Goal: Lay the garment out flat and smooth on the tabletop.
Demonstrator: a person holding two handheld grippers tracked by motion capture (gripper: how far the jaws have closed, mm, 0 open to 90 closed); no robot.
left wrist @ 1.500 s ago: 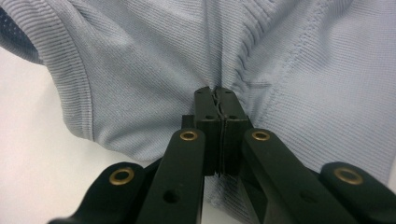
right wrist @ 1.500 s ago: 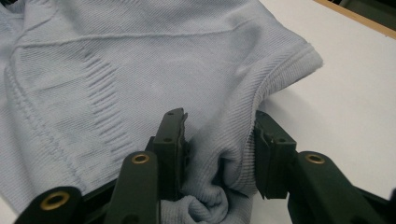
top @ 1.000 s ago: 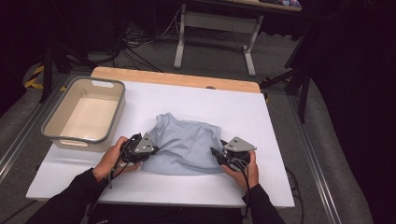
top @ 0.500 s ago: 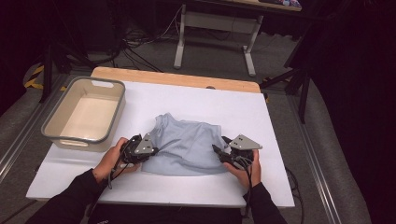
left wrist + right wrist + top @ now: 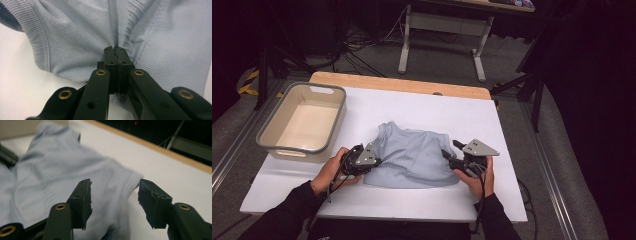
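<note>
Left claw [image 5: 116, 53] clamped on the shirt [image 5: 414, 155], lower left of frame; right claw [image 5: 113, 195] just opening, off the hem, nothing gripped — release underway.

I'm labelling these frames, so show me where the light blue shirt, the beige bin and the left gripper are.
light blue shirt [image 5: 417, 155], high view, middle of the cloth.
beige bin [image 5: 268, 141], high view, near left rim.
left gripper [image 5: 117, 53], left gripper view, tips shut on shirt fabric.

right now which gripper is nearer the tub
Left. The left gripper, shut on the shirt, sits just in front of the tub. The right gripper is open at the shirt's far edge, well away from it.
</note>
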